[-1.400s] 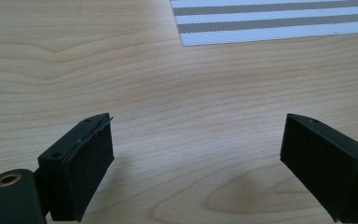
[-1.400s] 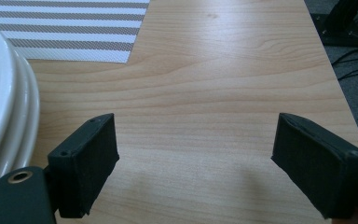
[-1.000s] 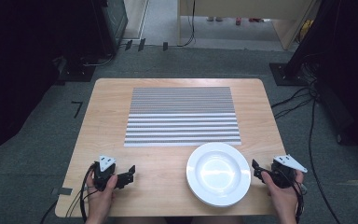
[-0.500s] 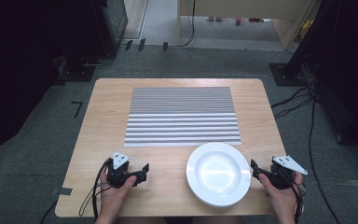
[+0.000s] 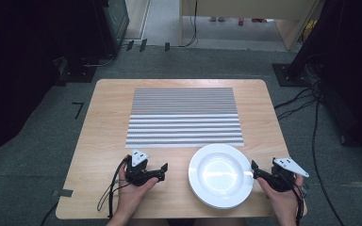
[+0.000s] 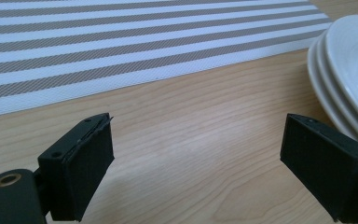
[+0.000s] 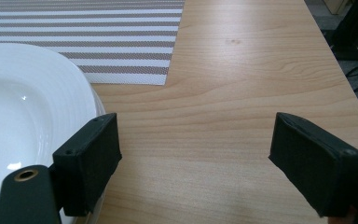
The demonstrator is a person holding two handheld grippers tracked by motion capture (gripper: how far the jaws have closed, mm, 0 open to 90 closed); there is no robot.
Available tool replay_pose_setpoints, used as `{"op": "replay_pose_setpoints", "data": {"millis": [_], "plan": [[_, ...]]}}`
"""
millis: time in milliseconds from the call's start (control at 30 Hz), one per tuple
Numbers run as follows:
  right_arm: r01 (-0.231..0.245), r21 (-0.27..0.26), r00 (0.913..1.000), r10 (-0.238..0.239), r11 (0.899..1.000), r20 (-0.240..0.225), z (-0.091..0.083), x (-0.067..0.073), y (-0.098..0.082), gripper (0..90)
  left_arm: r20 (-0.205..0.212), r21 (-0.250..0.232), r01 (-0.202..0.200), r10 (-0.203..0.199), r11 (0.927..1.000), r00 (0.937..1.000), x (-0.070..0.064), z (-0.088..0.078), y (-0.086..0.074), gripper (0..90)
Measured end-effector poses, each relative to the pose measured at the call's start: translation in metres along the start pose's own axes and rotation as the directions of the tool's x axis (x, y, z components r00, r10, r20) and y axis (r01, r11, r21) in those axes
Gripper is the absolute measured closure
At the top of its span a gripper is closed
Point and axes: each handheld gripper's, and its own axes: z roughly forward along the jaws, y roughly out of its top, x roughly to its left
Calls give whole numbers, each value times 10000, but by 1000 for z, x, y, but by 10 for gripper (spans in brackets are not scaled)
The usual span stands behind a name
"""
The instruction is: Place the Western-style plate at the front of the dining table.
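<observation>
A stack of white plates [image 5: 220, 175] rests on the wooden table [image 5: 108, 127] near its front edge, just below a grey-and-white striped placemat [image 5: 185, 117]. My left gripper [image 5: 162, 172] hovers a short way left of the stack, pointing right at it, open with nothing between its jaws. In the left gripper view the gripper [image 6: 196, 172] frames bare wood, with the plates' [image 6: 349, 70] layered rims at the right. My right gripper [image 5: 255, 170] sits at the stack's right rim, open. In the right gripper view its [image 7: 196, 163] left jaw is beside the top plate [image 7: 28, 107].
The placemat [image 6: 121, 46] covers the middle and far part of the table. Bare wood lies to the right of the placemat [image 7: 98, 32], out to the table's right edge [image 7: 349, 93]. Cables run over the grey floor [image 5: 311, 108] around the table.
My left gripper has moved to the right along the front of the table, closer to the plates. The right gripper and the plates have stayed where they were.
</observation>
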Motion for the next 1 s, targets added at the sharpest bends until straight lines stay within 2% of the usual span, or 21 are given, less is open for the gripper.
{"op": "replay_pose_setpoints", "data": {"millis": [367,633,867,967,1000], "plan": [[-130,-319,9998,125,9994,-156,-5,4,3,163,354,-23,-49,50,10000,9994,-18,8,9,97],[-79,-373,9991,63,9993,-407,-6,11,4,177,782,-8,-212,212,9998,9967,-41,15,21,99],[-14,-506,9980,-18,9987,-634,-7,14,3,259,1028,20,-171,168,9999,9946,-54,20,24,100],[114,-618,9957,-170,9980,-909,-9,18,3,357,1179,157,-352,331,9993,9925,-62,24,21,100],[114,-618,9957,-170,9980,-909,-9,18,3,357,1179,157,-352,331,9993,9925,-62,24,21,100]]}}
